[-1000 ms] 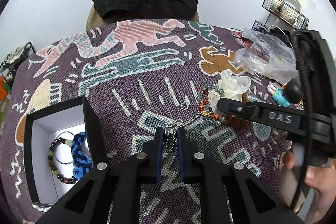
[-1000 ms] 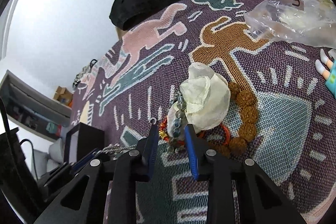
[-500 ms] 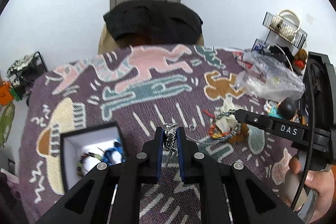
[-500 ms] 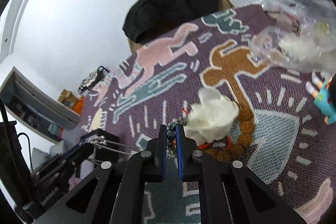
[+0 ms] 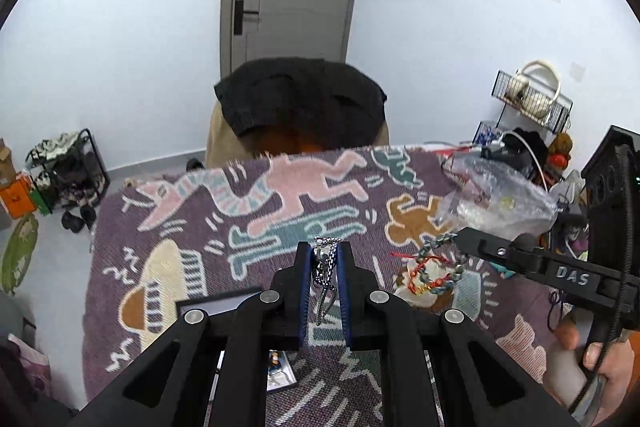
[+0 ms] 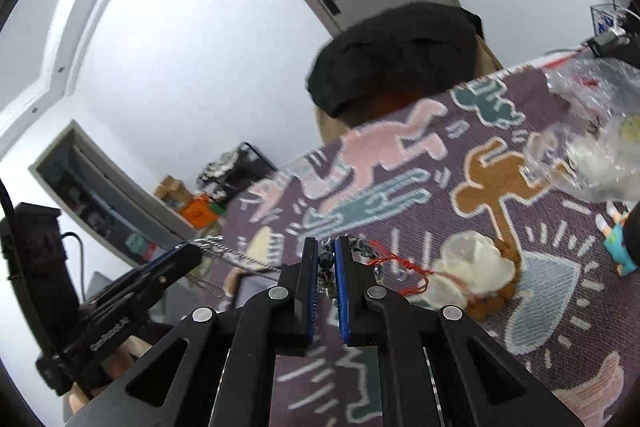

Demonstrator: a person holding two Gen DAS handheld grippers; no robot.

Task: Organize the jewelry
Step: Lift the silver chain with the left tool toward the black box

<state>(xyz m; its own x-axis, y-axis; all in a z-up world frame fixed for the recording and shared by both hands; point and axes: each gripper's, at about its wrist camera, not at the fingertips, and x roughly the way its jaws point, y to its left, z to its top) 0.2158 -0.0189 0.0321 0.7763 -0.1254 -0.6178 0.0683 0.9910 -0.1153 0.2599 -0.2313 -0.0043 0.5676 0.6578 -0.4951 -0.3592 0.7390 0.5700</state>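
My left gripper [image 5: 324, 253] is shut on a silver chain necklace [image 5: 325, 267] and holds it high above the table; the chain hangs down between the fingers. It also shows in the right wrist view [image 6: 224, 253]. My right gripper [image 6: 326, 255] is shut on a grey-green bead bracelet [image 6: 325, 261], lifted off the table, with a red cord bracelet [image 6: 400, 265] trailing from it. The bead bracelet also shows in the left wrist view [image 5: 436, 241]. The black jewelry box [image 5: 224, 305] lies below my left gripper, mostly hidden by it.
A patterned purple cloth [image 5: 280, 211] covers the table. A white cloth pouch [image 6: 472, 267] and brown wooden beads [image 6: 492, 301] lie at the right. A clear plastic bag [image 5: 496, 199] and a small figurine [image 6: 618, 239] sit further right. A chair with a black garment [image 5: 300, 103] stands behind.
Both grippers have risen well above the table. The left lifted the silver chain; the right lifted the bead bracelet, dragging the red cord bracelet up with it.
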